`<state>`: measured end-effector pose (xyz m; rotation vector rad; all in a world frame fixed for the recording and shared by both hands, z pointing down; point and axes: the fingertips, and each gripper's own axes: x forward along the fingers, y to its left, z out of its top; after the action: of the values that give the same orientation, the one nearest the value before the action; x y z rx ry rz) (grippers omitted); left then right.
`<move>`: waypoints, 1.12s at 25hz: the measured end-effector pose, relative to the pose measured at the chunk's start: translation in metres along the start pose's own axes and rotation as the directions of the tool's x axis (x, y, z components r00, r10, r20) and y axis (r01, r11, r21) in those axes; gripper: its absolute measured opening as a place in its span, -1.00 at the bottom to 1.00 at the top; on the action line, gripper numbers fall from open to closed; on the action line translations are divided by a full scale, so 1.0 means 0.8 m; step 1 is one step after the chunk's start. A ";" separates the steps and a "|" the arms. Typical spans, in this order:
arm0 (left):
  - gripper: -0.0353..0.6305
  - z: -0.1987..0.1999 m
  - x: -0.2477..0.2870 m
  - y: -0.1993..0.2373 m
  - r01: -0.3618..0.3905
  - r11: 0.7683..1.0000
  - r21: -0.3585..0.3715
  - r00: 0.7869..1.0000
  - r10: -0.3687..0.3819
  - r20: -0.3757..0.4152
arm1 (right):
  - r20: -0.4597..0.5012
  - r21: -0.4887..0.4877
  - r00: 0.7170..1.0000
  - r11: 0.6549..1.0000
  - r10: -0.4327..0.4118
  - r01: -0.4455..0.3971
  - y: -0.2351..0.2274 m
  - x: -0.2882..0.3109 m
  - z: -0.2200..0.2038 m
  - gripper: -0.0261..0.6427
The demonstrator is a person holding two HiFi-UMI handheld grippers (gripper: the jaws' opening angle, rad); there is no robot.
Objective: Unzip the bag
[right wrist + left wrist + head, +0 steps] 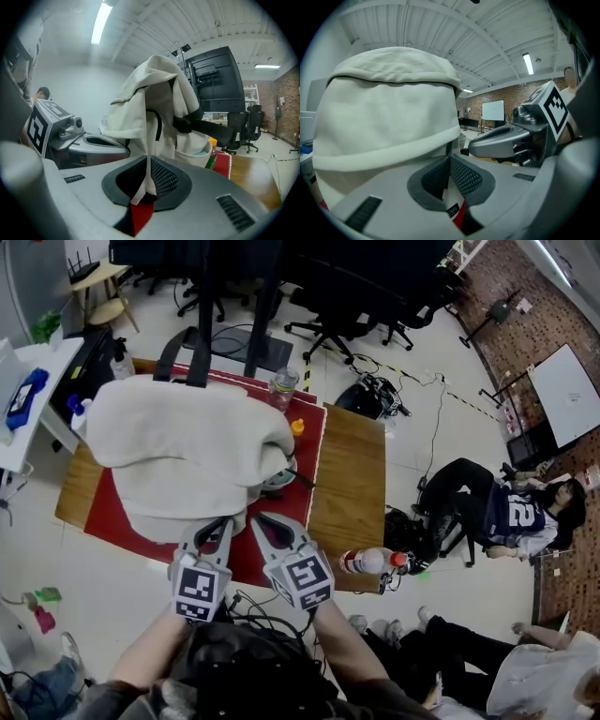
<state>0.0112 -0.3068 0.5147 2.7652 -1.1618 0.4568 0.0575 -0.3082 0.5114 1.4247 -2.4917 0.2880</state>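
A cream fabric bag (187,446) with black straps (183,357) lies heaped on a red mat (141,531) on the wooden table (352,474). Both grippers meet at its near edge. My left gripper (225,521) is shut on a strip of the bag's fabric with a small black label; in the left gripper view (449,157) the bag (389,112) fills the space above. My right gripper (260,519) is shut on a hanging fold of the bag (150,103), pinched between its pads (149,161). I cannot make out the zip.
A plastic bottle (370,561) lies at the table's near right corner. A clear bottle (284,385) and an orange-capped one (297,427) stand beside the bag. A person (506,512) sits on the floor to the right. Office chairs (328,315) stand behind.
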 end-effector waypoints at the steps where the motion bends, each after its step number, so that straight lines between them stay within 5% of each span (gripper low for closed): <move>1: -0.80 0.000 -0.002 0.001 0.000 1.000 0.004 1.000 0.000 0.001 | -0.001 -0.002 1.000 1.000 0.016 -0.016 0.002 0.005 0.001 -0.74; 9: -0.81 0.005 -0.020 0.004 0.020 1.000 0.003 1.000 -0.020 0.000 | 0.048 -0.038 0.988 0.988 0.149 -0.148 0.027 0.031 0.024 -0.54; 13: -0.82 0.006 -0.031 0.007 0.011 1.000 0.014 1.000 -0.011 0.005 | 0.075 -0.106 0.977 0.976 0.200 -0.192 0.046 0.025 0.038 -0.78; 19: -0.82 0.013 -0.054 0.011 0.027 0.999 0.036 1.000 -0.027 0.009 | 0.089 -0.140 0.973 0.970 0.215 -0.201 0.061 0.011 0.042 -0.79; 28: -0.82 -0.015 -0.101 0.083 -0.105 0.992 0.065 0.994 0.106 -0.014 | 0.076 -0.143 0.975 0.969 0.211 -0.199 0.057 0.006 0.037 -0.79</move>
<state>-0.0926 -0.2960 0.4991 2.7566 -1.3172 0.5378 0.0123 -0.2982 0.4830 1.1537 -2.6796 0.0922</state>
